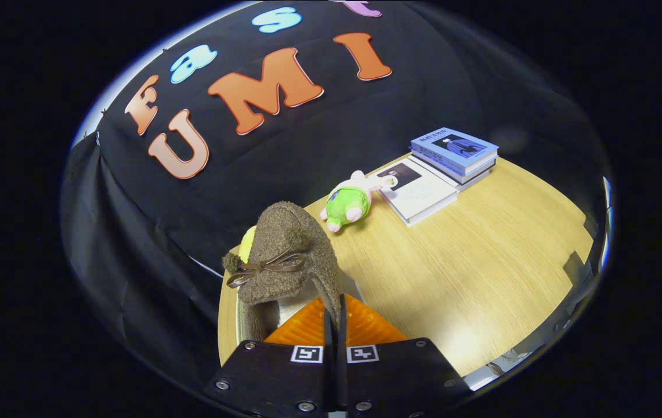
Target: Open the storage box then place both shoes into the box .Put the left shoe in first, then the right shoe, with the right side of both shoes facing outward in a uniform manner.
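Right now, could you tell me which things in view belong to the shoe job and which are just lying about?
Part of the job:
- brown fuzzy shoe, pinched at its edge
- gripper, fingers closed on the shoe

Just lying about:
- plush toy on the wooden table
- open book beyond the toy
- stacked books beside it

Light falls from above onto the pale wood-grain table (481, 273), leaving a soft bright sheen on its near part, beside the orange ribbed fingers (365, 328) of the hand-held gripper (335, 325), which are pressed together on the edge of the fuzzy brown slipper with a thin bow (284, 255). The slipper casts little shadow. Fisheye distortion bends the table's edge and the stacked blue and white books (452, 154). A faint hazy smudge floats just right of the books. Focus softens toward the rim.
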The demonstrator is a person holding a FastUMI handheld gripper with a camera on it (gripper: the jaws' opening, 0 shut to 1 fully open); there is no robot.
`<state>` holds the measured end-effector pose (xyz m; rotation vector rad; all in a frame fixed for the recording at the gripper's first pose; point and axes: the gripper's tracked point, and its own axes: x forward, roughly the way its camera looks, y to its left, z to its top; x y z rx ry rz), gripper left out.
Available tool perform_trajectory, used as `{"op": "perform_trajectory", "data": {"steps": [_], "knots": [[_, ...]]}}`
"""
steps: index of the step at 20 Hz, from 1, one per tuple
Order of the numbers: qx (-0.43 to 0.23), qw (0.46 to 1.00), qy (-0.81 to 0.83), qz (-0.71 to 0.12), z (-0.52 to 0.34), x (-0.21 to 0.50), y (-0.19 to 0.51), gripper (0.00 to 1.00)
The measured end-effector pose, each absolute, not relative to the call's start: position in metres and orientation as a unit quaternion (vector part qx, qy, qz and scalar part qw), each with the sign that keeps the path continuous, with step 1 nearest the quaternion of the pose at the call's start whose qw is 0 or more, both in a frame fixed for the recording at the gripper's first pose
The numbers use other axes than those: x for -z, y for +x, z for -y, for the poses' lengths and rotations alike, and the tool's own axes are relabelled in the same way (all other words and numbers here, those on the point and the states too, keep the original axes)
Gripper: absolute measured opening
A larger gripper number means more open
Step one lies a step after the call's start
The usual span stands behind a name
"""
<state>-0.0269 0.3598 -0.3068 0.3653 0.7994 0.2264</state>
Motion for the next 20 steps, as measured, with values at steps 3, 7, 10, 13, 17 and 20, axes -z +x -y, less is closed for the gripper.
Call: {"op": "perform_trajectory", "data": {"steps": [3, 7, 10, 13, 17, 20], "knots": [[-0.117, 0.892, 0.171, -0.401, -0.382, 0.32, -0.035, 0.01], [-0.107, 0.889, 0.148, -0.419, -0.39, 0.346, -0.038, 0.01], [-0.1, 0.884, 0.136, -0.435, -0.392, 0.36, -0.043, 0.01], [-0.09, 0.879, 0.136, -0.447, -0.395, 0.376, -0.043, 0.03], [-0.123, 0.867, 0.184, -0.447, -0.416, 0.363, -0.046, 0.29], [-0.14, 0.875, 0.171, -0.431, -0.412, 0.346, -0.043, 0.69]]}}
